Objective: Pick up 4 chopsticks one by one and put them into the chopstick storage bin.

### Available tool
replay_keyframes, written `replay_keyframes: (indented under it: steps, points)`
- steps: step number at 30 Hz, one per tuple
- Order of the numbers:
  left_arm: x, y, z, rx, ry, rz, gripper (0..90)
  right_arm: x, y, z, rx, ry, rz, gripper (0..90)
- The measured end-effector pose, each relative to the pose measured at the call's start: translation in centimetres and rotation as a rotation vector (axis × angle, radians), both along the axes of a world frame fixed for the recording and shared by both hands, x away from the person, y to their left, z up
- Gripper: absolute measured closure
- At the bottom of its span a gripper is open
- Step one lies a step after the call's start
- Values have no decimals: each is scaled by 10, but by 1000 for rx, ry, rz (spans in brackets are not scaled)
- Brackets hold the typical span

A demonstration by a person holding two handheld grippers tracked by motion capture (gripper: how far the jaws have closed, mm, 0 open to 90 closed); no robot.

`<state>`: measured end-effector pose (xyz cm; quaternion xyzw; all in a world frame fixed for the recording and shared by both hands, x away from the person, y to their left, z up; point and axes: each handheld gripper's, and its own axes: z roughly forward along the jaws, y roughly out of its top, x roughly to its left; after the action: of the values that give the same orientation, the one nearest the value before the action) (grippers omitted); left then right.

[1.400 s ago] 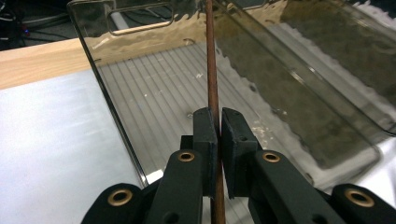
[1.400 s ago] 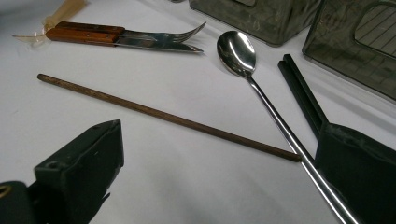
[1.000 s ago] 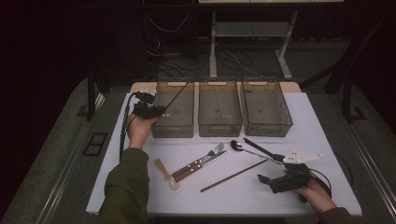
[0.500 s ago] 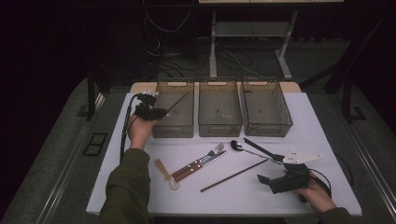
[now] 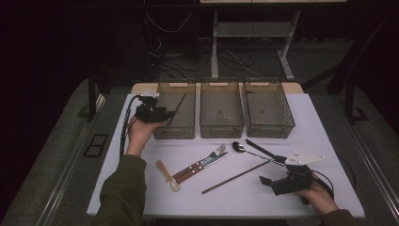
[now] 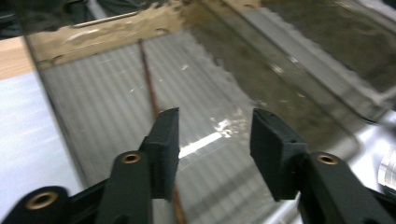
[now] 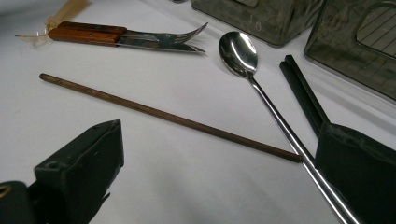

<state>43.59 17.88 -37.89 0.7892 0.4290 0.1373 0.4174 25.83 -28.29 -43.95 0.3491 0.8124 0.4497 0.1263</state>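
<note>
Left gripper view: left gripper (image 6: 212, 140) spread, jaws just opening, brown chopstick (image 6: 148, 79) released beside one pad, lying in the left bin (image 5: 176, 110). Light, stiff, slippery; grasp mid-shaft.

Left gripper (image 5: 165, 114): black blocky body, black cable looping off it just left of the left smoked-plastic bin (image 5: 176, 115). Its jaws are matte black arms with squared flat pads (image 6: 167, 140) and a brass-coloured bushing in each arm. Olive-green long sleeve (image 5: 123, 188) on the left forearm below that bin. Right gripper (image 5: 264, 181): same black build, chunky square jaws, pale grey three-cornered plate (image 5: 303, 157) on top (black cable curls off to the right). Olive cuff at the right wrist too.
</note>
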Motion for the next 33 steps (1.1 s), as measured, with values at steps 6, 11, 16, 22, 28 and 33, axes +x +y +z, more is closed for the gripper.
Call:
replay_keyframes:
  steps: [6,11,16,22,28,33]
  points:
    - [-21,-8,4,-15,-25,-83,426,0,0,0,0,-1,-2,17]
    - [-42,-19,6,-34,-55,-143,366,1,0,0,5,0,-4,17]
    - [-63,-31,4,-44,-68,-183,338,2,-2,0,11,2,-12,17]
    - [-85,-42,-4,-25,-68,-220,297,0,-2,1,21,1,-14,17]
    - [-102,-50,-10,-35,-54,-246,226,0,-3,1,24,-2,-20,17]
    - [-113,-55,-16,-39,-48,-262,193,0,-2,1,19,-2,-21,17]
